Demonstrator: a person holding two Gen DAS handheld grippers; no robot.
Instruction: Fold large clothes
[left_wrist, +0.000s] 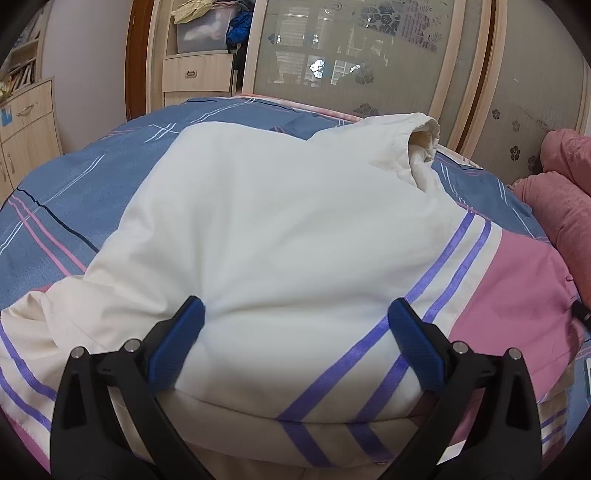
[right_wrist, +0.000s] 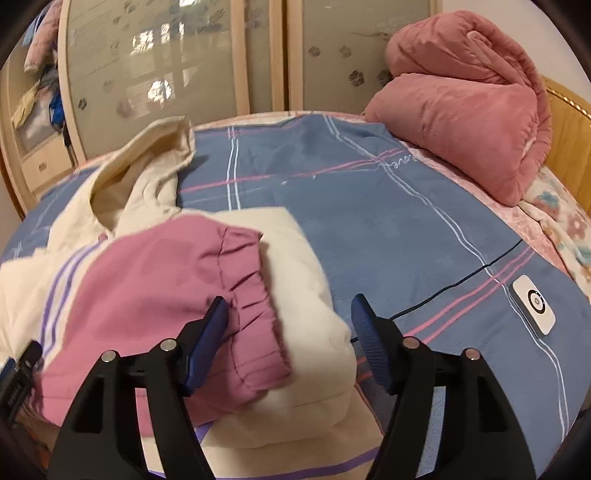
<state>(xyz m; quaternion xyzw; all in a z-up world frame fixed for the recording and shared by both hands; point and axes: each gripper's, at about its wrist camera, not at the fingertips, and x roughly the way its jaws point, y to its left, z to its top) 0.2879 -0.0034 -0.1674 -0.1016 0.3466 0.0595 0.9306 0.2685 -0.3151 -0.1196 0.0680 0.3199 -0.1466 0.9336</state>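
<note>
Cream padded cloth fills most of the left wrist view: a large jacket (left_wrist: 280, 221) is laid on the bed (left_wrist: 74, 192), over a blue bedcover crossed by pink and white lines. Violet stripes and a pink panel are seen on the jacket's right side, and a rumpled cream collar or hood is raised at its far right end.

The left tool (left_wrist: 295, 347) is held over the jacket's near edge with its blue pads spread wide. Cloth lies between them, but nothing is pinched; whether the pads touch the cloth cannot be told.

In the right wrist view the pink sleeve (right_wrist: 177, 295) is seen folded across the cream body, its gathered cuff pointing toward the near right. The right tool (right_wrist: 288, 343) is spread as well, with the cuff and a cream fold between the pads; the left pad is just beside the cuff, and no grip is shown.

A small white device (right_wrist: 533, 308) lies on the bedcover to the right, apart from the jacket. A rolled pink quilt (right_wrist: 461, 103) is piled at the far right of the bed. Frosted wardrobe doors (right_wrist: 166, 66) with flower prints stand beyond the bed.
</note>
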